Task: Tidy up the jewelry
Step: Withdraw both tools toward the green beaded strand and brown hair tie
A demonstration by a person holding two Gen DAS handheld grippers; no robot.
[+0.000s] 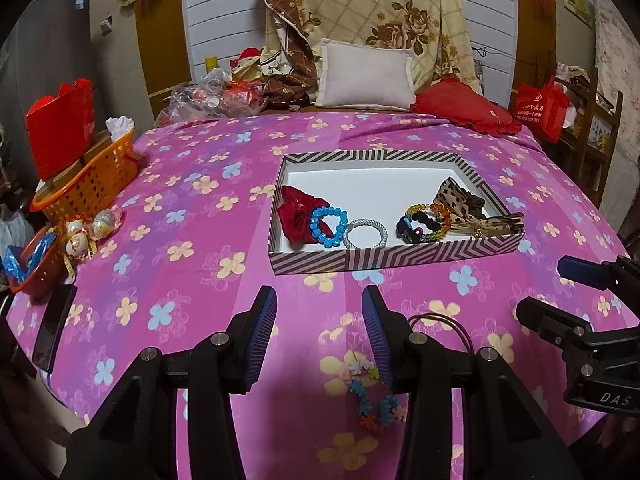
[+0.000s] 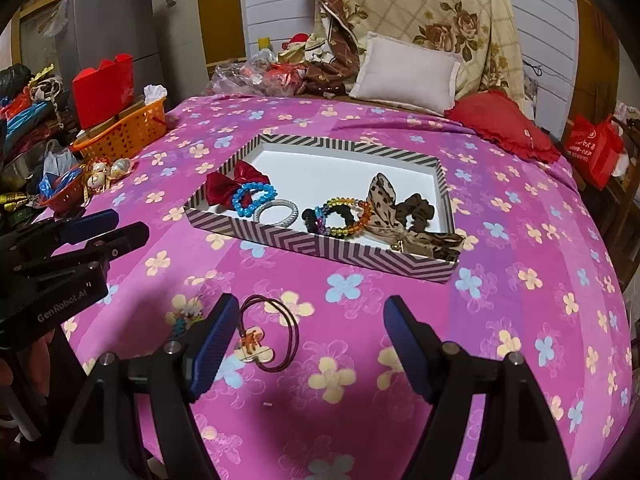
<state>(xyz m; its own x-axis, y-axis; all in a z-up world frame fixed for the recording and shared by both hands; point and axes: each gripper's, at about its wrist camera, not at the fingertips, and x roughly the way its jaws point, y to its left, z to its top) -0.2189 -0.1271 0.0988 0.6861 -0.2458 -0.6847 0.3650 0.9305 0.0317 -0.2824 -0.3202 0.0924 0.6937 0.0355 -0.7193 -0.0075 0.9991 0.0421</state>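
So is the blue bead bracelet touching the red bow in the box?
Touching. In the right wrist view the blue bead bracelet lies overlapping the red bow, with the bow's fabric showing through its ring.

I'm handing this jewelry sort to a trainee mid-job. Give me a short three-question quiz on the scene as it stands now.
1. True or false: the left gripper holds a bracelet.
2. Which pieces lie outside the striped box?
A. blue bead bracelet and silver bangle
B. brown hair tie with charm and colorful flower bracelet
C. red bow and leopard bow
3. Fill in: the right gripper is ____.

Key: 1 false; 2 B; 3 open, holding nothing.
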